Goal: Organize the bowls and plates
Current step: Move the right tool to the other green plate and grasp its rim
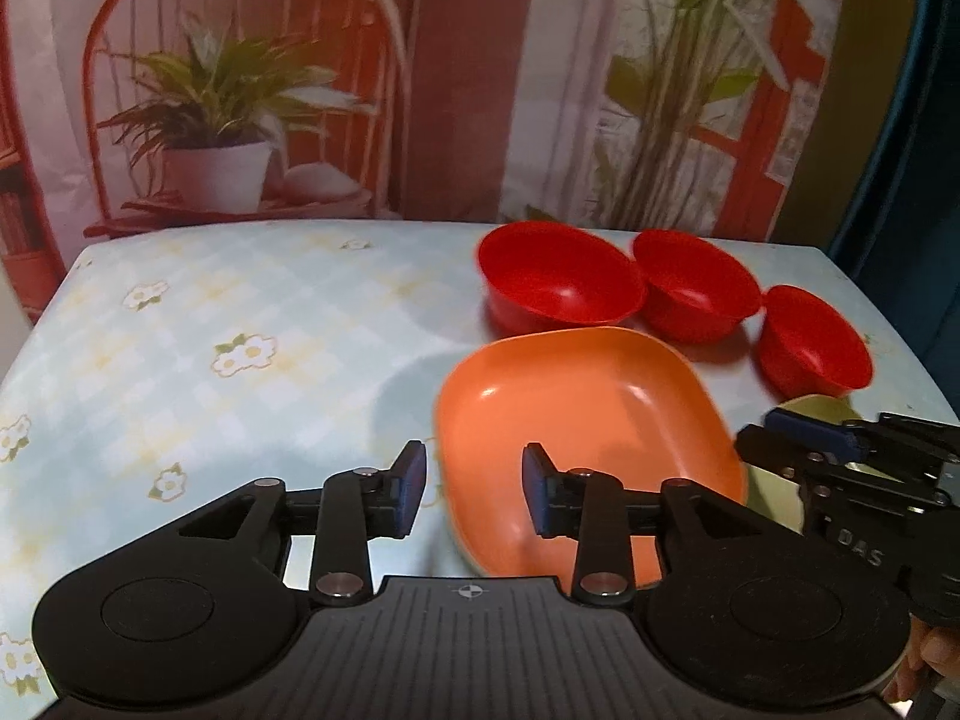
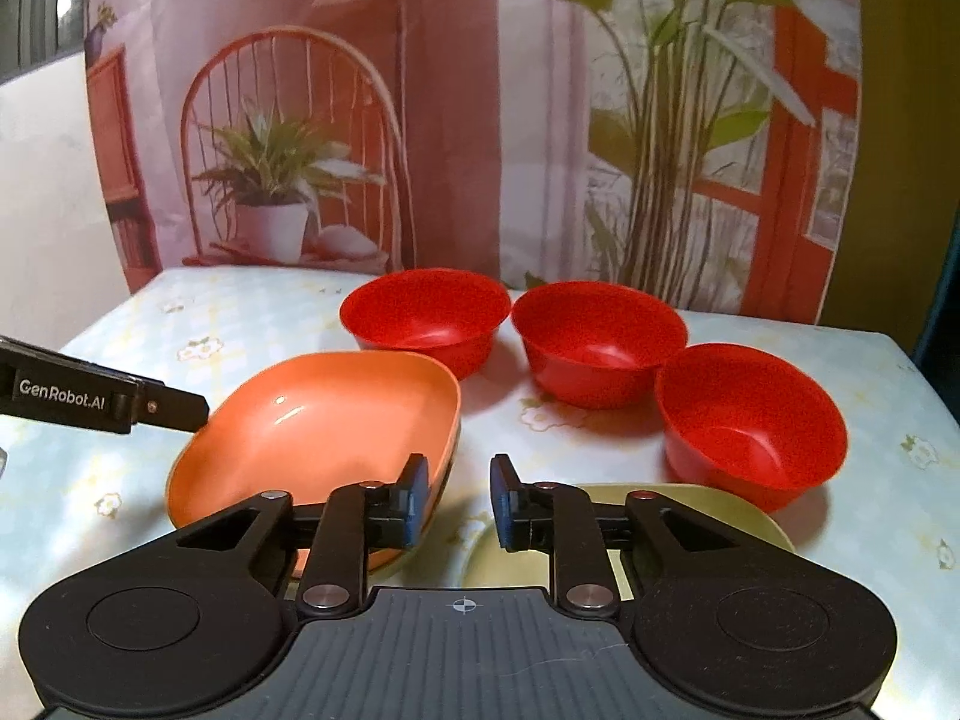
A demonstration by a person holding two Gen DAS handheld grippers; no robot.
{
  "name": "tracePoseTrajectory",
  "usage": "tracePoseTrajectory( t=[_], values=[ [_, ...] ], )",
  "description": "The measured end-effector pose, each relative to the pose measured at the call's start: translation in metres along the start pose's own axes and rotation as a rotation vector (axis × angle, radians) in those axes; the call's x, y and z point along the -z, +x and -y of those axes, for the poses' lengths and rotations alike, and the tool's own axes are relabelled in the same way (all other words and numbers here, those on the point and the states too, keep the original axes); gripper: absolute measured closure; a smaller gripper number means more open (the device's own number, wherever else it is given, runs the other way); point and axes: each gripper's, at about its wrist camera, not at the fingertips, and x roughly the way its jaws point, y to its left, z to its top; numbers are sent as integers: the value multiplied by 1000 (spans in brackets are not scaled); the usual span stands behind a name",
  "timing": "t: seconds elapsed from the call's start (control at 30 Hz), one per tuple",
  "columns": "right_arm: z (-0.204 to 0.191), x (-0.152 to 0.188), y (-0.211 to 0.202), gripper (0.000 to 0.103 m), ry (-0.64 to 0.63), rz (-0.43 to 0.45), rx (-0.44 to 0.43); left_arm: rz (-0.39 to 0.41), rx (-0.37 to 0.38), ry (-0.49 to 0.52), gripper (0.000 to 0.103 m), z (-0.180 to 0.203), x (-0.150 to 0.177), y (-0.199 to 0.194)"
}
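An orange square plate (image 1: pixel 594 414) lies on the table, tilted, in front of three red bowls (image 1: pixel 558 282) (image 1: pixel 696 288) (image 1: pixel 810 342). My left gripper (image 1: pixel 477 489) is open, and the plate's left rim sits between its pads without being pinched. My right gripper (image 2: pixel 461 498) is open by a narrow gap at the orange plate's (image 2: pixel 312 426) right rim, with its right finger over an olive plate (image 2: pixel 708 510). The red bowls (image 2: pixel 423 312) (image 2: pixel 600 342) (image 2: pixel 750 420) stand upright and empty. Each gripper shows in the other's view: the right gripper (image 1: pixel 759 429) and the left gripper (image 2: pixel 192 408).
The table carries a pale blue floral cloth (image 1: pixel 210 330), bare on its left half. A printed backdrop (image 2: pixel 540 120) of plants and a chair hangs just behind the far edge. A person's hand (image 1: pixel 924 660) holds the right gripper at the lower right.
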Motion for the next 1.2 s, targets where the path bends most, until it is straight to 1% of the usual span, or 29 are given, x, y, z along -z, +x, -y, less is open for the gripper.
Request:
tracePoseTrajectory(
  t=[0.1, 0.2, 0.37, 0.5, 0.6, 0.73, 0.83, 0.97, 1.1, 1.2],
  values=[
    [2, -1, -1, 94, 4, -6, -19, -4, 5, 0, 65, 8, 0, 0],
    [0, 1, 1, 99, -2, -9, -36, -10, 15, -2, 65, 11, 2, 0],
    [-6, 8, 8, 100, 3, -33, -56, -14, 9, 2, 65, 12, 4, -1],
    [-6, 7, 2, 100, 23, -15, -62, -12, 21, -12, 65, 11, 3, -5],
    [1, 5, -6, 99, 26, 12, -59, -6, 36, -20, 65, 16, 4, -9],
    [21, 6, -18, 99, 32, 37, -29, -15, 63, -40, 65, 29, 8, -13],
    [39, 12, -31, 98, 38, 62, 15, -22, 99, -43, 65, 42, 12, -14],
    [61, 24, -47, 95, 30, 114, 116, -25, 148, -35, 65, 65, 19, -15],
    [86, 38, -57, 93, 86, 147, 176, -46, 192, -42, 65, 85, 28, -12],
    [96, 47, -59, 89, 118, 145, 196, -60, 208, -24, 65, 99, 36, -7]
  ],
)
